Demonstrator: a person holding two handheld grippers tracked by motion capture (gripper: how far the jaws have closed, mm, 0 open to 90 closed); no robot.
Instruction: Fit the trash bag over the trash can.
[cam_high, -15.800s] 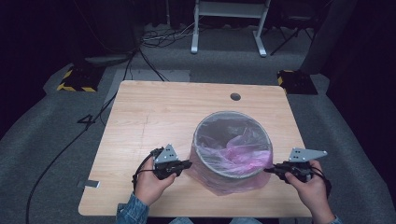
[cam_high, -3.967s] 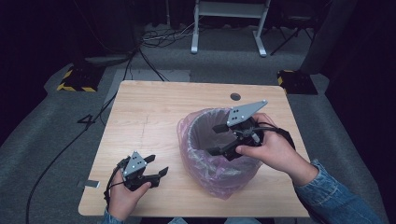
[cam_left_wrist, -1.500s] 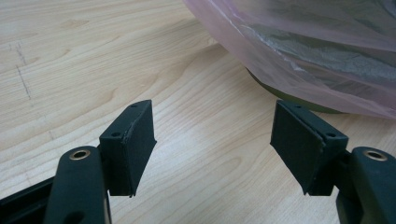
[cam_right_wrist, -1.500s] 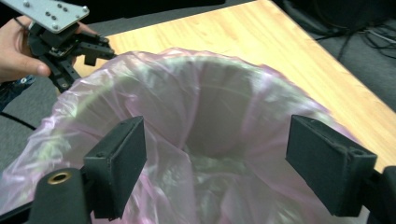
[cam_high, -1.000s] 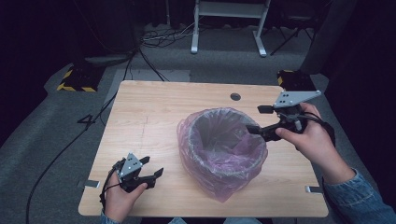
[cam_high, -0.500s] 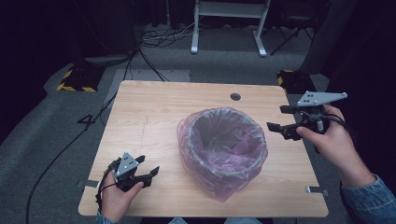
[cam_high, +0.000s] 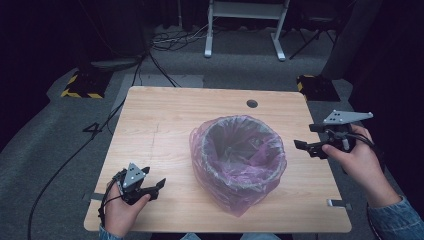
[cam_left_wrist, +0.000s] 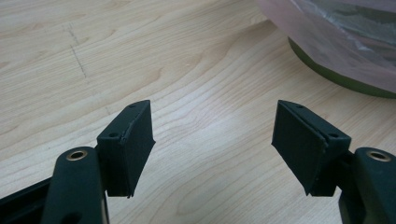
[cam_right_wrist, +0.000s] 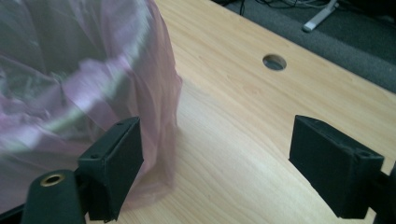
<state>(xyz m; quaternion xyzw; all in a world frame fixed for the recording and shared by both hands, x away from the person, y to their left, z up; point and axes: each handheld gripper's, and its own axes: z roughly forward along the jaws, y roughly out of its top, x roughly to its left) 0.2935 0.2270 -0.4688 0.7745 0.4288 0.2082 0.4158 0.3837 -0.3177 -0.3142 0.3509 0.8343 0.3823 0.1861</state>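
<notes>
beside bin (cam_high: 238, 159), right gripper (cam_high: 306, 147) level

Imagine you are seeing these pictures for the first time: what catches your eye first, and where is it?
The bin at mid-table, lined with a pink bag that spills over its rim, stands out first. Then the two open tongs beside it: the left tongs low near the front corner, the right tongs raised at the bin's other side.
</notes>
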